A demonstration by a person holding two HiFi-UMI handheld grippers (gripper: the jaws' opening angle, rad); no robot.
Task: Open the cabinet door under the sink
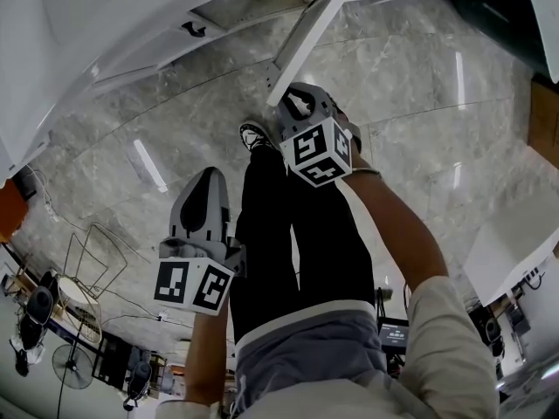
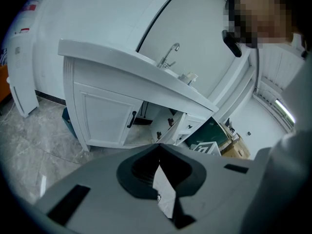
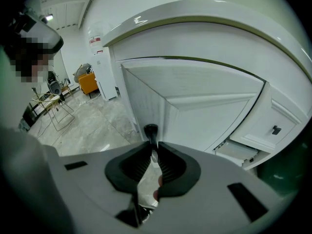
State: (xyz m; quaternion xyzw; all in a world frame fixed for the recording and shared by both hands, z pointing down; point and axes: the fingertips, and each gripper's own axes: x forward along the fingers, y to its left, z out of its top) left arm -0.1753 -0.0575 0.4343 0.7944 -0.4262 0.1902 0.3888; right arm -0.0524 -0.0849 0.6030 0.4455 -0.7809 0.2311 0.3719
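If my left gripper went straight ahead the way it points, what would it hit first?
Probably the open cabinet door, straight ahead of the left gripper, though depth is unclear.

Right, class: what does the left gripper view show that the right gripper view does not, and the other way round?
Only the left gripper view: the whole sink cabinet from a distance, with its faucet, one closed door, and the left gripper shut on nothing.

Only the right gripper view: the open door close up, with the right gripper shut on its black handle, plus a drawer knob and a wire rack behind.

Both: the open door, the white cabinet and the grey stone floor.
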